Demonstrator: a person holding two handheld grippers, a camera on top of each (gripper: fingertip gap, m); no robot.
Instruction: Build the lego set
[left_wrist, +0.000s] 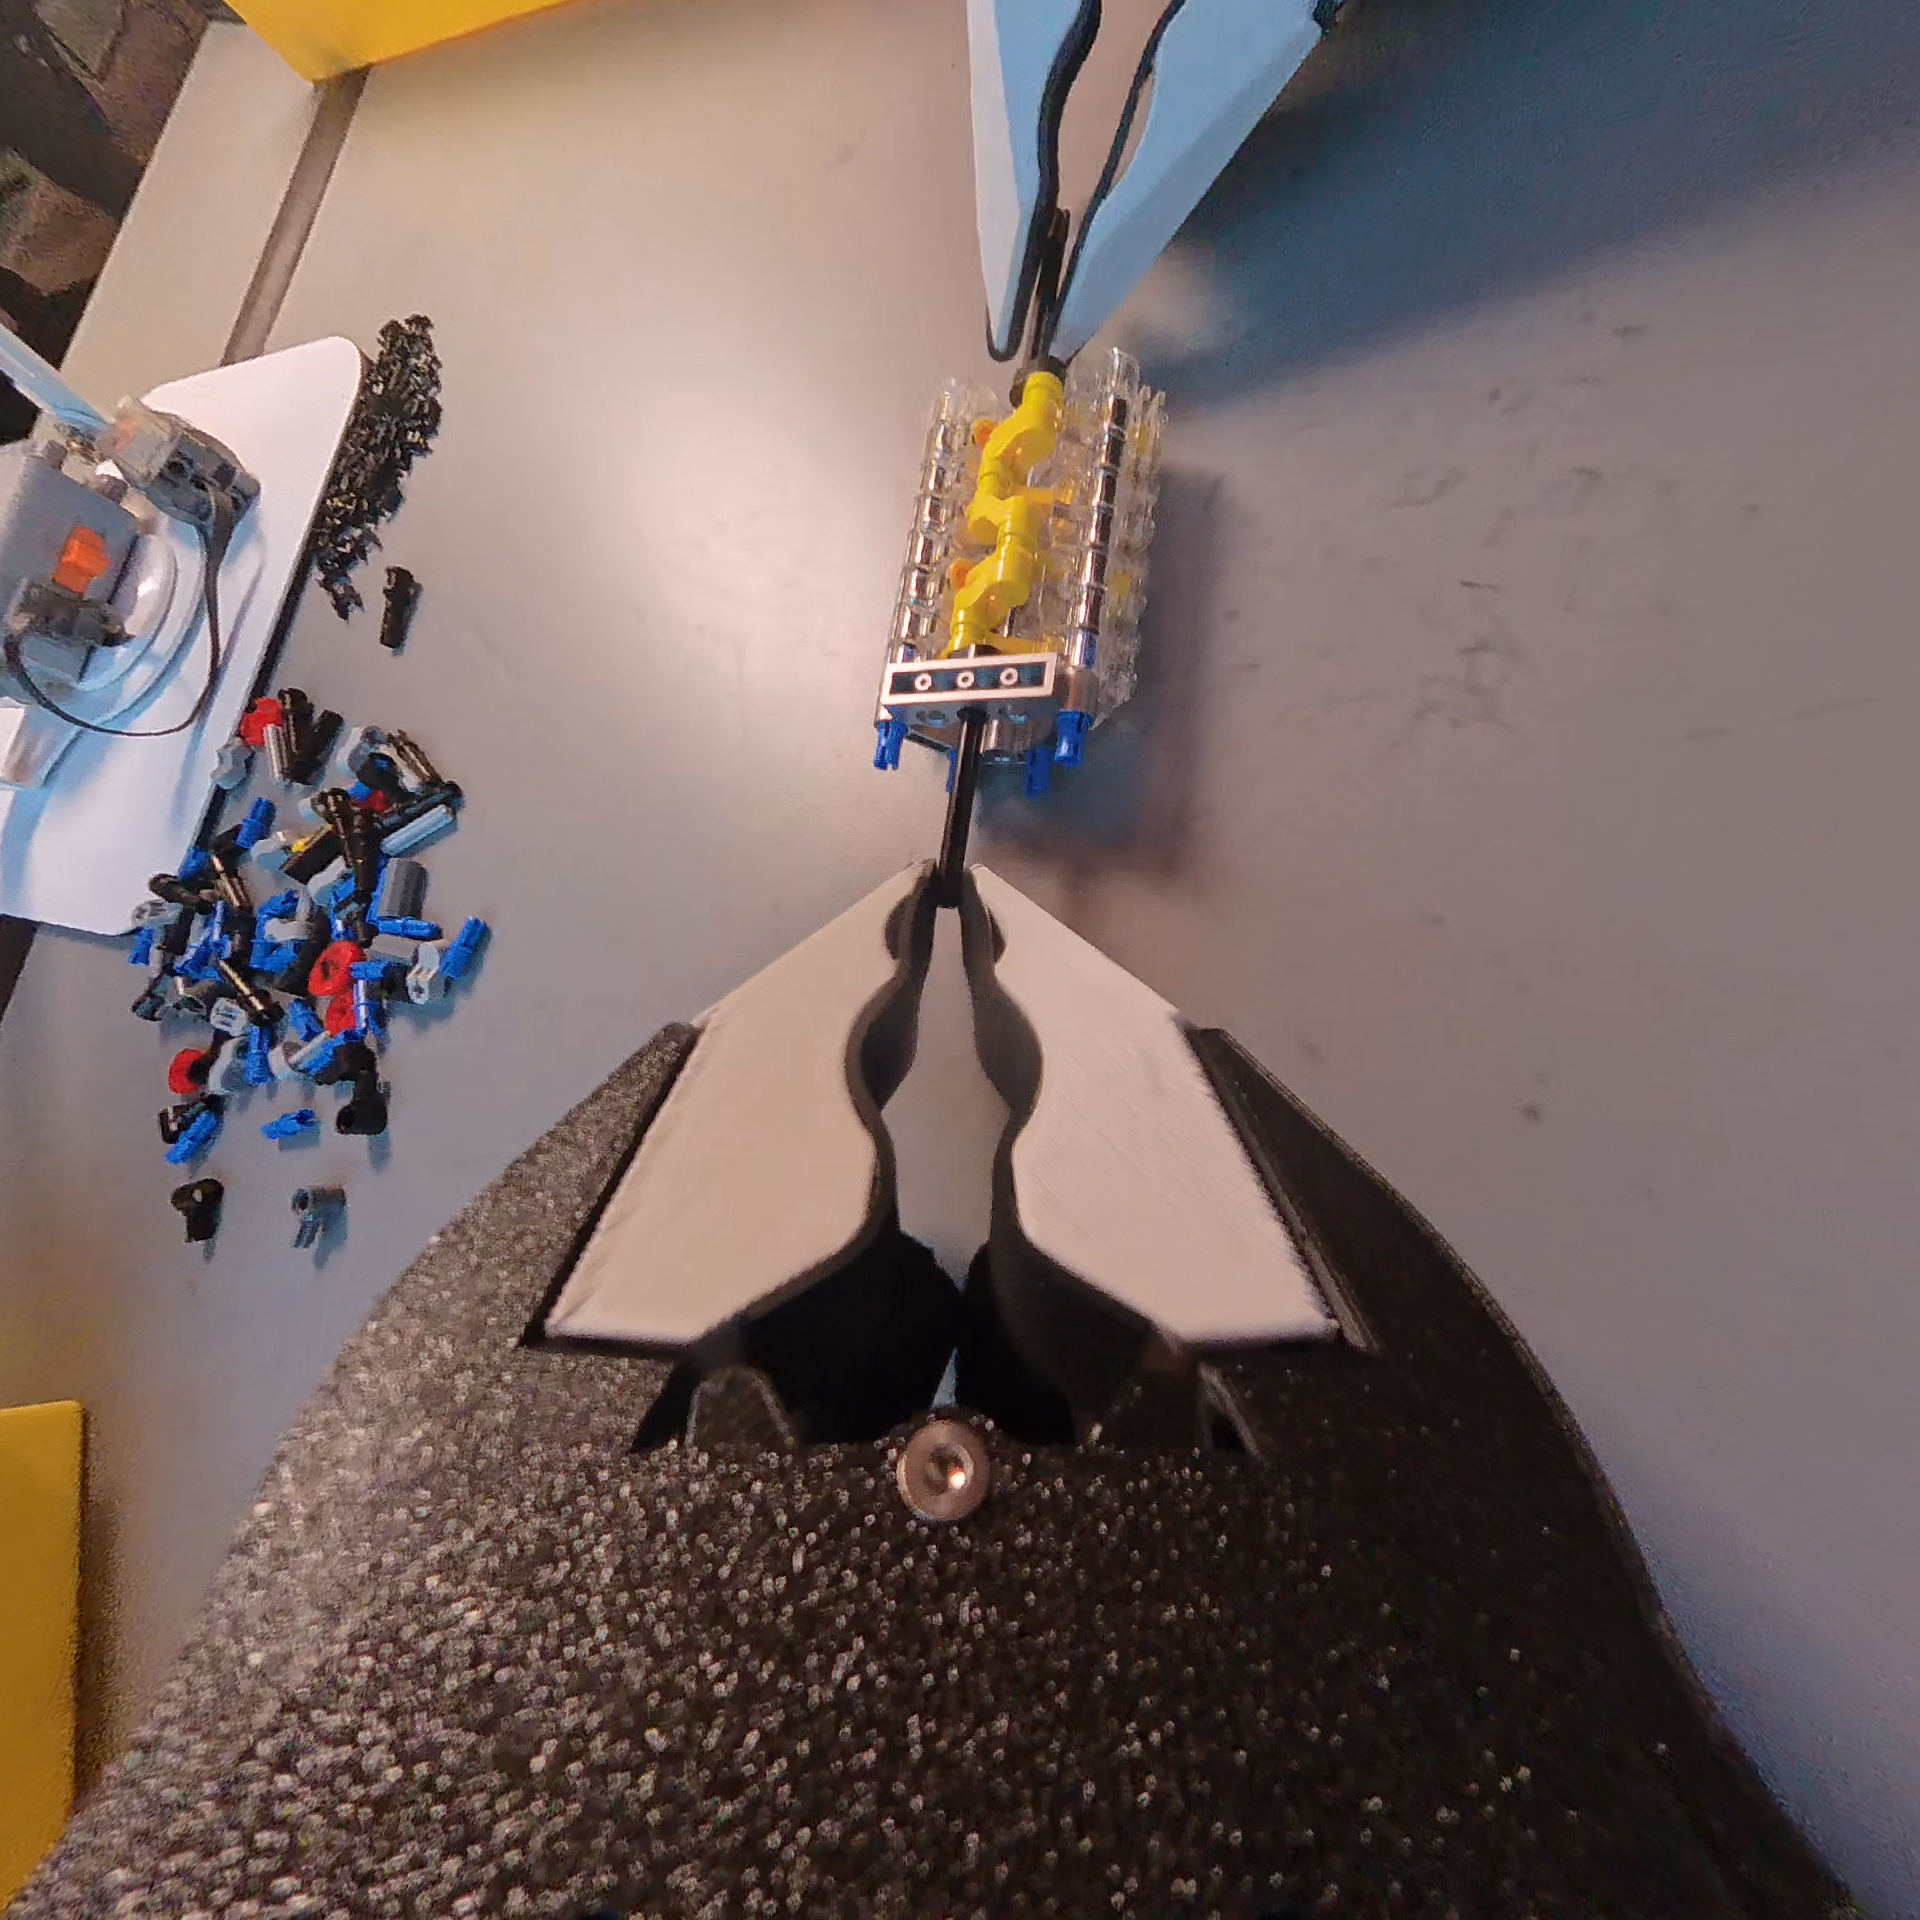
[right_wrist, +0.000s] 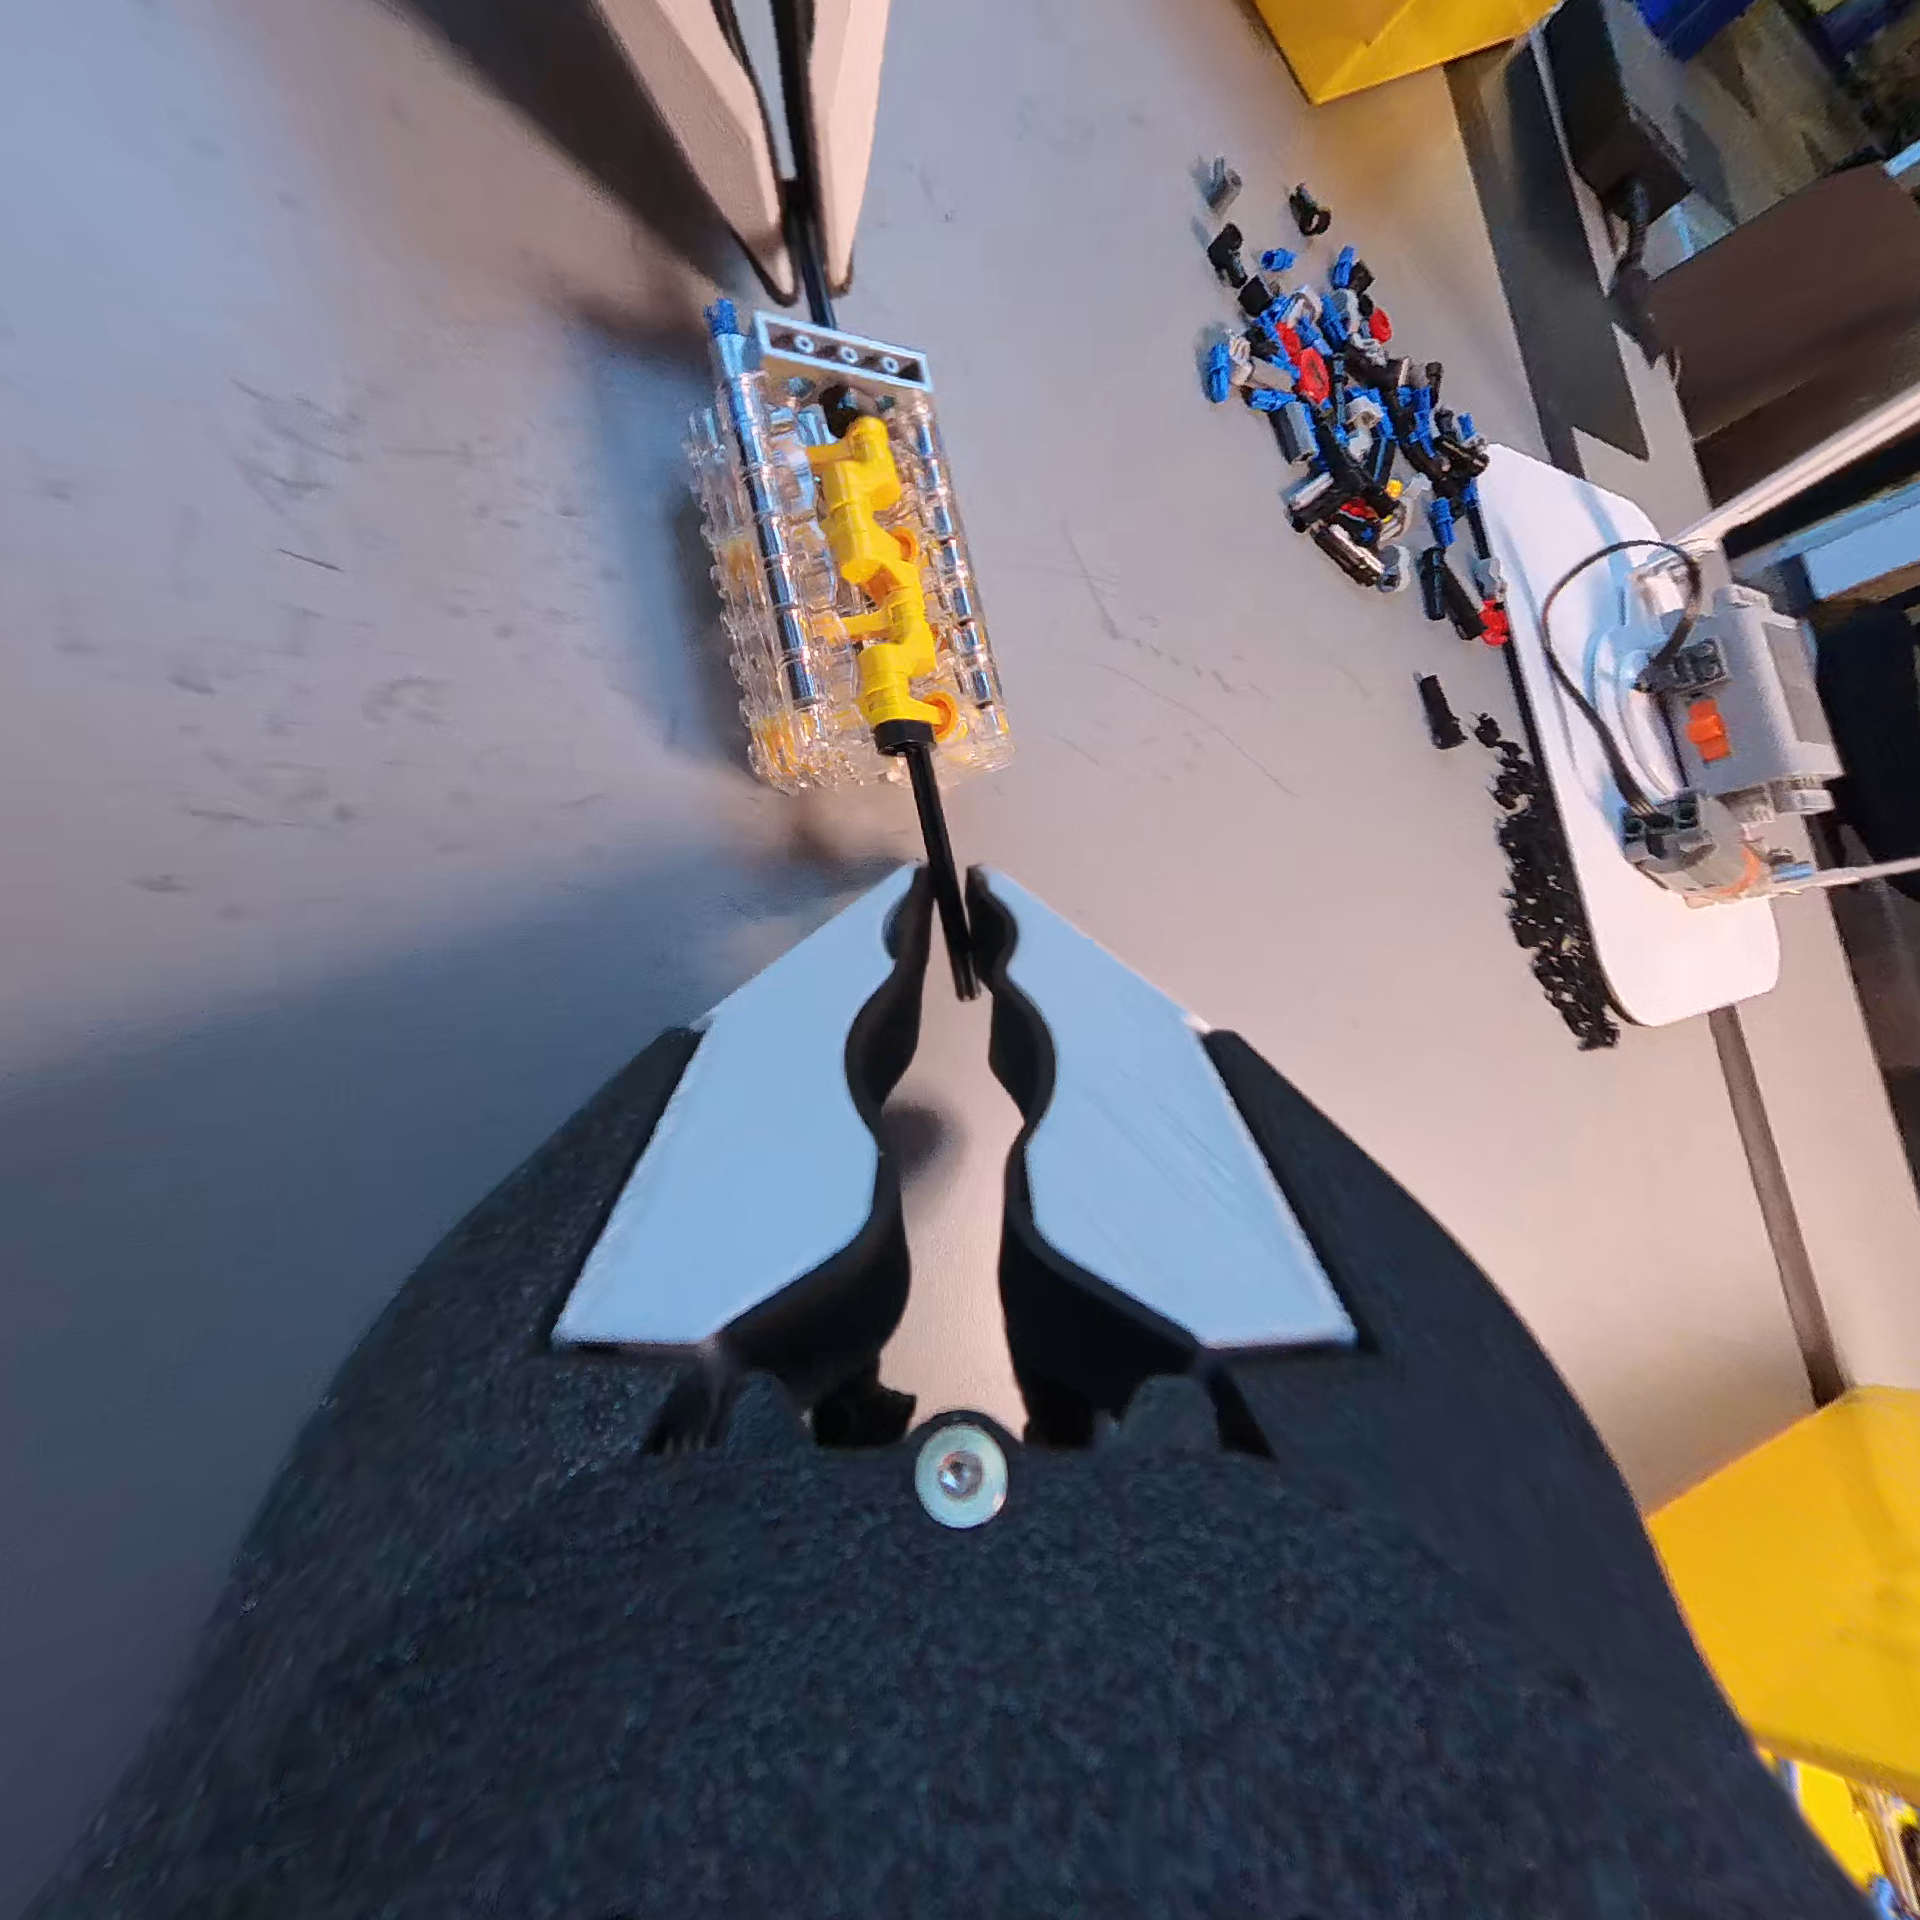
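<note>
On a grey desk (left_wrist: 1455, 727), mid-surface: clear toy engine (left_wrist: 1023, 561), long axis gripper to gripper; left gripper (left_wrist: 948, 883) and right gripper (right_wrist: 943, 883) each pinching one end of its black axle (left_wrist: 956, 810). Loose pieces (left_wrist: 291, 935) towards one edge.

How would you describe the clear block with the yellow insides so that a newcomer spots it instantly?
On the grey table, look between the two grippers' tips, away from the loose parts pile. The transparent block hangs there on a black axle, the only see-through piece, with a yellow crankshaft inside.

We see a clear brick engine block (left_wrist: 1023, 561) with a yellow crankshaft (left_wrist: 1003, 514), apparently lifted off the table, its black axle (left_wrist: 958, 795) pinched at both ends.
</note>
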